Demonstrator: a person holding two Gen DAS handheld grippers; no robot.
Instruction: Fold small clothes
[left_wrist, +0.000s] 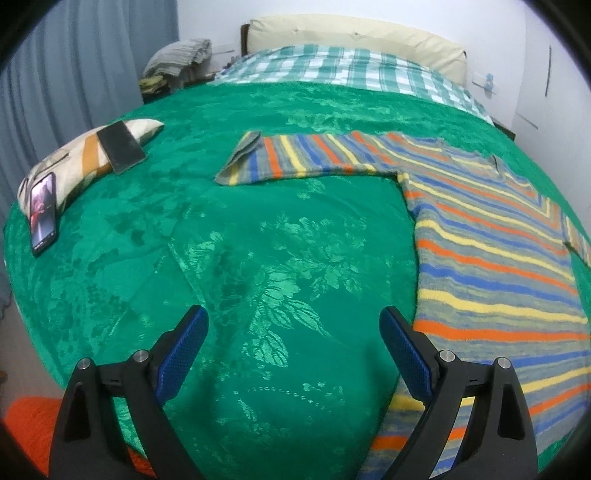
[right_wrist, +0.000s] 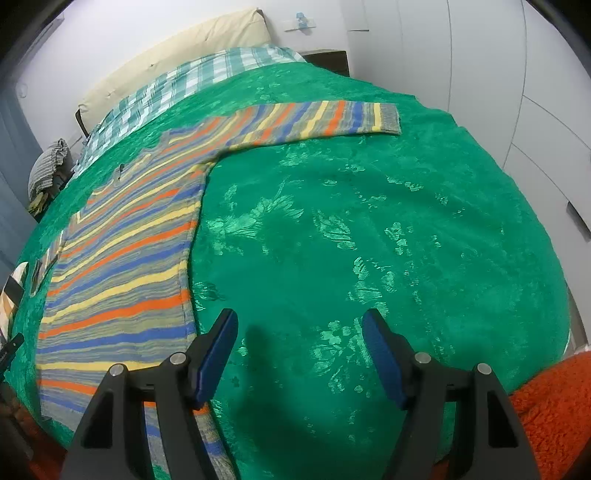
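Note:
A striped knit sweater (left_wrist: 495, 258) in grey, blue, orange and yellow lies flat on the green bedspread (left_wrist: 258, 240), sleeves spread out to both sides. In the left wrist view its left sleeve (left_wrist: 295, 157) reaches toward the middle. My left gripper (left_wrist: 293, 325) is open and empty, just left of the sweater's hem. In the right wrist view the sweater (right_wrist: 122, 280) lies at the left and its right sleeve (right_wrist: 325, 118) stretches to the right. My right gripper (right_wrist: 299, 328) is open and empty, just right of the hem.
A patterned cushion (left_wrist: 74, 162) at the left carries a dark phone (left_wrist: 122, 147), with a lit phone (left_wrist: 44, 214) beside it. A checked sheet (left_wrist: 343, 70) and cream headboard (left_wrist: 351, 37) lie at the far end. An orange rug (right_wrist: 554, 406) shows below the bed edge.

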